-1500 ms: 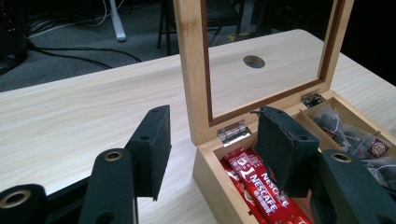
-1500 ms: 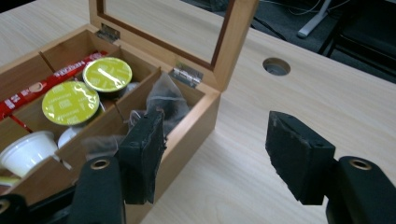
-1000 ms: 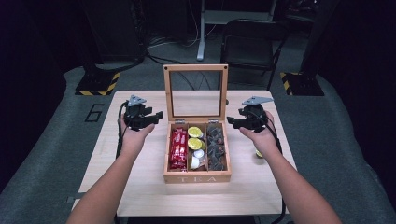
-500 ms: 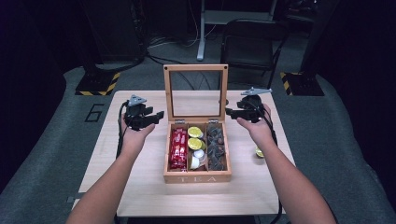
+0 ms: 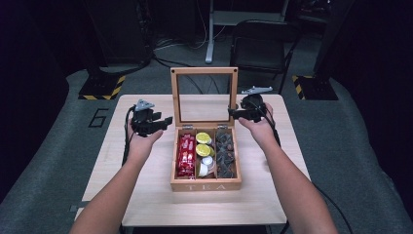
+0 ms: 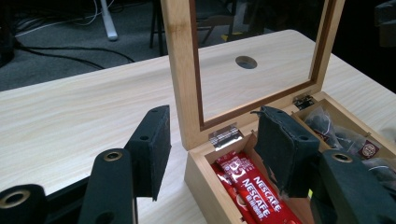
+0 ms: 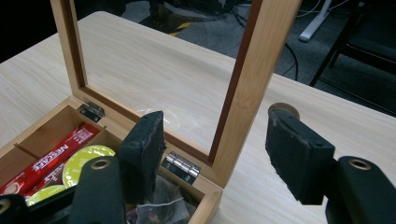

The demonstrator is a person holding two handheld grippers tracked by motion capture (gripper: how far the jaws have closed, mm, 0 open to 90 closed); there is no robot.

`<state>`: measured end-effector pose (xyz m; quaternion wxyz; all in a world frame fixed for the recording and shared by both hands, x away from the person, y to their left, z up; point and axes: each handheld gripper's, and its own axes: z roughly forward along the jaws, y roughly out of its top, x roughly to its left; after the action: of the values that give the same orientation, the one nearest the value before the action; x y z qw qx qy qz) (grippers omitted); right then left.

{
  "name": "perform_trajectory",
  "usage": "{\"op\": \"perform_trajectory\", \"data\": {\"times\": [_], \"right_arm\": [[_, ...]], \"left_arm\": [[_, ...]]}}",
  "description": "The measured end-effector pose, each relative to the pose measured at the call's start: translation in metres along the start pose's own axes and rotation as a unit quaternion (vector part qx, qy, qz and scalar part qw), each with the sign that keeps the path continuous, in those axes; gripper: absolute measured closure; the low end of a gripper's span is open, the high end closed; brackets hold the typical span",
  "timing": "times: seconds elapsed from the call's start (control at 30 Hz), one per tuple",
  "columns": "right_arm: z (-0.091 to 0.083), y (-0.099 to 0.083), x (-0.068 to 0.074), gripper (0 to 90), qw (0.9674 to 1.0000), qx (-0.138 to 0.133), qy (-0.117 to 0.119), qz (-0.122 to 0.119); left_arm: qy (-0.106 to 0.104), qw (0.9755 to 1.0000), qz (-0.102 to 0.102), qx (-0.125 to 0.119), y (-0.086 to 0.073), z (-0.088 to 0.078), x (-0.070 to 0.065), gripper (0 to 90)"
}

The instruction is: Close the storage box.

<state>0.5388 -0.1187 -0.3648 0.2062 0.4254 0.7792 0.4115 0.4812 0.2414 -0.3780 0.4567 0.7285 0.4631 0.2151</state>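
left claw (image 5: 164, 120) agape, right claw (image 5: 233, 113) agape

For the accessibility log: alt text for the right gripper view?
Two open black fingers straddle the upright frame of a wooden tea box's glass lid. Inside lie red Nescafe sticks, yellow-topped pods and tea bags, on a light wooden table.

Dark room, grey floor (image 5: 48, 161), chair (image 5: 260, 46)

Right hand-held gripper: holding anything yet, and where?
Nothing held. The right hand-held gripper is open, its jaws straddling the right post of the upright lid frame just above the hinge, not touching it.
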Motion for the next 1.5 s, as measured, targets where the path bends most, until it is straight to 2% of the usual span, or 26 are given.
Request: {"op": "perform_trajectory", "data": {"times": [0.1, 0.3, 0.5, 0.57, 0.67, 0.7, 0.87, 1.23, 1.33, 1.5], "right_arm": [[0.002, 0.003, 0.000, 36.7, 1.0000, -0.001, -0.003, -0.002], [0.005, 0.004, -0.012, 35.9, 0.9998, 0.001, -0.013, 0.013], [0.005, 0.002, -0.019, 35.8, 0.9998, 0.004, -0.016, 0.015], [0.006, 0.002, -0.019, 35.8, 0.9996, 0.003, -0.016, 0.021], [0.006, 0.005, -0.020, 35.8, 0.9997, 0.008, -0.017, 0.014], [0.005, 0.006, -0.019, 35.8, 0.9997, 0.008, -0.017, 0.018], [0.005, 0.013, -0.017, 35.7, 0.9999, 0.001, -0.012, 0.008], [0.019, 0.015, -0.014, 34.9, 1.0000, 0.006, -0.006, 0.004], [0.025, 0.016, -0.013, 34.9, 0.9999, 0.008, -0.001, 0.012], [0.031, 0.015, -0.015, 35.1, 0.9999, 0.003, 0.001, 0.012]], "left_arm": [[-0.002, 1.0000, -0.002, 0.000, 0.000, 0.000, 0.001, 45.0], [-0.005, 1.0000, -0.002, -0.002, -0.002, -0.001, 0.001, 45.0], [-0.001, 1.0000, -0.001, 0.000, -0.003, -0.001, 0.004, 45.0], [0.000, 1.0000, -0.002, 0.000, -0.003, -0.002, 0.004, 45.0], [0.000, 1.0000, -0.003, 0.001, -0.003, -0.002, 0.005, 45.0], [0.000, 1.0000, -0.004, 0.001, -0.003, -0.002, 0.006, 45.0], [-0.004, 1.0000, -0.005, 0.004, -0.003, -0.002, 0.006, 45.0], [-0.007, 1.0000, -0.005, 0.003, -0.004, -0.002, 0.005, 44.9], [-0.008, 1.0000, -0.004, 0.003, -0.004, -0.004, 0.005, 44.8], [-0.006, 1.0000, -0.006, -0.001, -0.006, -0.007, 0.006, 44.8]]}}
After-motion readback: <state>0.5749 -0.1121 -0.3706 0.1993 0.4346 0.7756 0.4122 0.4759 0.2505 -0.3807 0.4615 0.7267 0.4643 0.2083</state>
